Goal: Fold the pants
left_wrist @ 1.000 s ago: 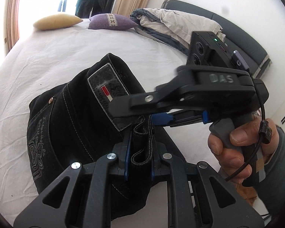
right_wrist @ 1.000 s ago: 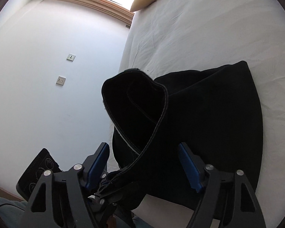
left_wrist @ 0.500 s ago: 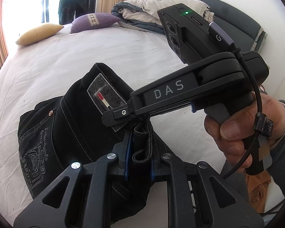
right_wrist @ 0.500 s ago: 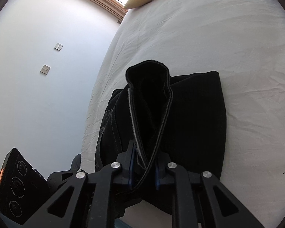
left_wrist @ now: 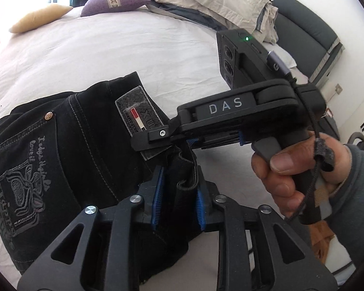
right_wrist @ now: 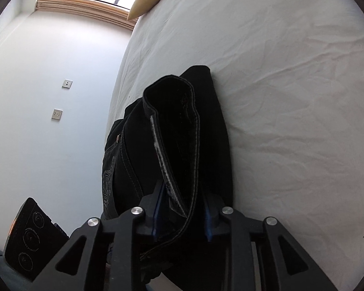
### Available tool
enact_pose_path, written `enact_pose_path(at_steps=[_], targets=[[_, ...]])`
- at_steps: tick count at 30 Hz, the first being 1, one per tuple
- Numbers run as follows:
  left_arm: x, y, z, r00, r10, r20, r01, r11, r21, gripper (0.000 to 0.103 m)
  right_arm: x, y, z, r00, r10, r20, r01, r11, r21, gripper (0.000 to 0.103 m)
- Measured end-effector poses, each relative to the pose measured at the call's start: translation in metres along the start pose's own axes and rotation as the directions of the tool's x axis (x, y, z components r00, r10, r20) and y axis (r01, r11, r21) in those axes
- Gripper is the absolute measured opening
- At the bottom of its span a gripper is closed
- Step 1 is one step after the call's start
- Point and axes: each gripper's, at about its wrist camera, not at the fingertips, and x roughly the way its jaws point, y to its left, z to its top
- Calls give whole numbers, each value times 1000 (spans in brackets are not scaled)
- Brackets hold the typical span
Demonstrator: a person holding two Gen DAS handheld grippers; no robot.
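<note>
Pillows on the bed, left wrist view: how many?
2. Yellow pillow at the far left edge; purple pillow beside it, next to the crumpled blanket. More could be hidden under it.

Beyond the folded black denim pants (left_wrist: 68, 150), the white bedsheet (left_wrist: 133, 51) gives you open passage. Far beyond the pants, a yellow cushion (left_wrist: 40, 17), purple cushion (left_wrist: 114, 4) and crumpled beige duvet (left_wrist: 213, 2) block the headboard end.
</note>
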Motion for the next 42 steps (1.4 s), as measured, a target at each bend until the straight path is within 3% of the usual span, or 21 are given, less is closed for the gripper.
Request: enact_pose_path(at_steps=[1, 3, 5, 7, 10, 13, 15, 17, 19, 21, 24, 30, 32, 36, 42], targets=[[-12, 3, -1, 999, -28, 23, 28, 1000, -9, 51, -3, 3, 0, 1000, -17, 12, 17, 1000, -7, 37], [-41, 16, -1, 994, -56, 97, 60, 998, -33, 70, -11, 11, -1, 997, -60, 44, 61, 998, -13, 45], [-66, 35, -6, 988, -41, 149, 52, 996, -74, 70, -24, 16, 0, 983, -161, 88, 162, 987, -5, 52], [-85, 61, -11, 984, -5, 180, 28, 991, -127, 71, -39, 24, -1, 961, -250, 120, 254, 967, -13, 52], [-94, 104, -15, 980, 57, 191, -15, 977, -211, 71, -45, 56, -3, 979, -121, 163, 136, 987, -81, 52], [-100, 139, -17, 975, 79, 205, -23, 964, -263, 71, -26, 89, -7, 992, 7, 123, 13, 986, -165, 52], [-101, 153, -16, 976, 92, 200, -38, 965, -260, 71, -11, 89, -9, 997, 30, 74, -17, 985, -171, 52], [-94, 160, -14, 981, 64, 181, -17, 969, -248, 71, 11, 68, -13, 1000, 18, 10, -16, 994, -104, 51], [-75, 163, -11, 986, 73, 153, -37, 972, -232, 71, 26, 40, -21, 999, -21, -27, 20, 999, -33, 27], [-64, 168, -11, 987, 65, 144, -33, 976, -214, 71, 20, 18, -31, 1000, 17, -6, -16, 1000, 17, 1], [-43, 185, -11, 991, 57, 123, -27, 973, -228, 70, 9, 3, -45, 999, 36, 25, -37, 998, 57, 0], [-53, 203, 23, 980, 47, 195, -5, 977, -211, 70, 3, 5, -53, 999, 19, 37, -21, 998, 53, 0], [-45, 209, 30, 987, 41, 158, -9, 981, -196, 70, 8, 7, -51, 999, 10, 34, -12, 999, 53, 0], [-46, 212, 8, 987, -1, 160, 32, 981, -190, 69, 4, 6, -53, 999, 5, 40, -7, 998, 57, 0], [-74, 190, -56, 984, -24, 177, 57, 981, -187, 69, 9, 7, -56, 998, 11, 58, -16, 997, 73, 0]])
